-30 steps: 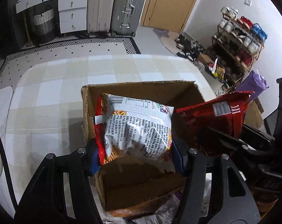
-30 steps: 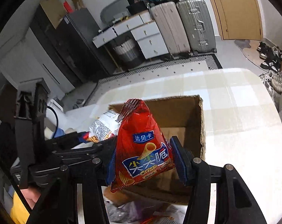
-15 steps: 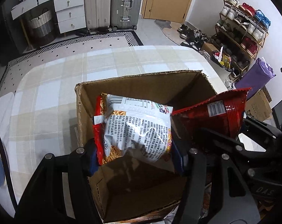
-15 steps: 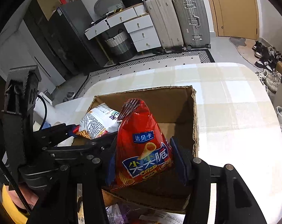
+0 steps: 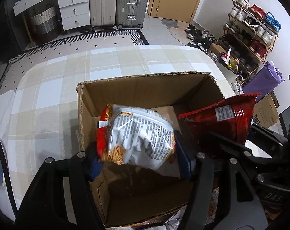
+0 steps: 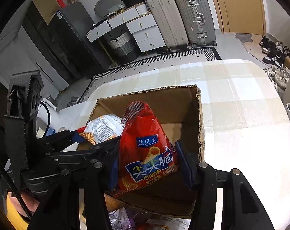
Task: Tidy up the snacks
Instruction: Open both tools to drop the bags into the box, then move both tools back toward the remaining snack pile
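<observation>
Box: your open cardboard box (image 5: 145, 88) stands on the checked bench (image 5: 58, 88), flaps up, with its near wall close under both grippers.
Left gripper: your left gripper (image 5: 139, 161) tilts steeply down over the near half of the box, its black arms spread to either side of the white bag (image 5: 141, 136).
Left jaws: they are opening; the white bag is between the blue pads (image 5: 183, 161), the left pad at the bag's red edge and the right pad at its other side. Whether the pads press on it now, you cannot tell for sure, though the bag hangs at their level and tips forward into the box.
White bag: white with black print and an orange-red border, inside the box mouth and above its floor; in the right wrist view it shows at the box's left side (image 6: 102, 128).
Right gripper: your right gripper (image 6: 146, 164) slopes down less steeply, at the box's near right corner, just beside the left gripper, whose frame crosses the left of that view.
Right jaws: narrow, both pads pressed on the lower part of the red bag (image 6: 145, 149).
Red bag: upright, crimped top up, over the box's near edge; in the left wrist view it sits right of the white bag (image 5: 225, 118).
</observation>
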Demonstrator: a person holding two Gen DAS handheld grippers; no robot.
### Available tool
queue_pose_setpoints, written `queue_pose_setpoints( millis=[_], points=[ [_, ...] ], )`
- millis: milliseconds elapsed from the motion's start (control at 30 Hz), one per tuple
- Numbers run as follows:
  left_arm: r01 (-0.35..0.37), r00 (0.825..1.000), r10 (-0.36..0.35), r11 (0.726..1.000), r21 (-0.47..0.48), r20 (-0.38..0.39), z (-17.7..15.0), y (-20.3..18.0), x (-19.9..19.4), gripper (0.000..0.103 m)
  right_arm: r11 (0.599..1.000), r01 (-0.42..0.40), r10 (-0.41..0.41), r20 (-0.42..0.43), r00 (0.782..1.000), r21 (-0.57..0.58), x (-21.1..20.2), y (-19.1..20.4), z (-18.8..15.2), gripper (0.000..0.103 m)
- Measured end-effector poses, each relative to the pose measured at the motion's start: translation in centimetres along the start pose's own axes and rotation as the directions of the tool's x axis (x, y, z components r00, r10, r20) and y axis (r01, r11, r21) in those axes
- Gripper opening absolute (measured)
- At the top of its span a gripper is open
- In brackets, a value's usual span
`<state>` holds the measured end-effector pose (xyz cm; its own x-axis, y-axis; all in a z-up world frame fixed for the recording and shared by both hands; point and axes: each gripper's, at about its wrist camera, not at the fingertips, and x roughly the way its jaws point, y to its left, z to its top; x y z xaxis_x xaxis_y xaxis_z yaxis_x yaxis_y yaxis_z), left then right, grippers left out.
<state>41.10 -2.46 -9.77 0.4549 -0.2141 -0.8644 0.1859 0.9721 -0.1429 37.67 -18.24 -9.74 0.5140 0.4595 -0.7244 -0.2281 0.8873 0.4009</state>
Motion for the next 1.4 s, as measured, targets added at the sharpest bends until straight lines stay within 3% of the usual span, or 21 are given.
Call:
queue_pose_setpoints(
  millis=[300,433,900,967,1200,1300,1400],
  points=[
    [0.011,1.0,-0.012,0.999,-0.03,-0.004,0.1,0.3,-0.7,0.064,1.0,0.002,-0.002,0.012,1.0,0.012,-0.7,0.0,0.1,0.059],
    [-0.003,0.999,0.004,1.0,-0.027,0.04,-0.2,0.2,-1.8,0.065,0.999,0.036,-0.036,0.058,0.998,-0.008,-1.6,0.4,0.0,0.073],
    [-0.048,0.986,0.047,0.999,0.001,0.161,-2.5,-1.4,-8.3,0.068,0.998,0.038,-0.031,0.156,0.987,-0.043,-6.7,1.6,-1.1,0.073],
    [-0.049,0.981,0.047,0.999,0.009,0.186,-3.2,-1.8,-9.8,0.075,0.998,0.036,-0.027,0.174,0.984,-0.049,-8.2,2.1,-1.5,0.073],
    [-0.053,0.954,0.043,0.998,0.026,0.297,-6.9,-3.7,-16.5,0.077,0.996,0.026,-0.004,0.247,0.969,-0.083,-14.0,4.1,-4.4,0.074],
    [-0.067,0.937,0.052,0.997,0.03,0.345,-8.9,-4.6,-19.5,0.081,0.995,0.029,-0.002,0.288,0.958,-0.09,-16.5,4.8,-6.0,0.084],
    [-0.098,0.917,0.08,0.995,0.025,0.392,-10.9,-5.3,-22.2,0.085,0.994,0.035,0.003,0.35,0.937,-0.102,-19.4,5.6,-7.8,0.086]
  ],
)
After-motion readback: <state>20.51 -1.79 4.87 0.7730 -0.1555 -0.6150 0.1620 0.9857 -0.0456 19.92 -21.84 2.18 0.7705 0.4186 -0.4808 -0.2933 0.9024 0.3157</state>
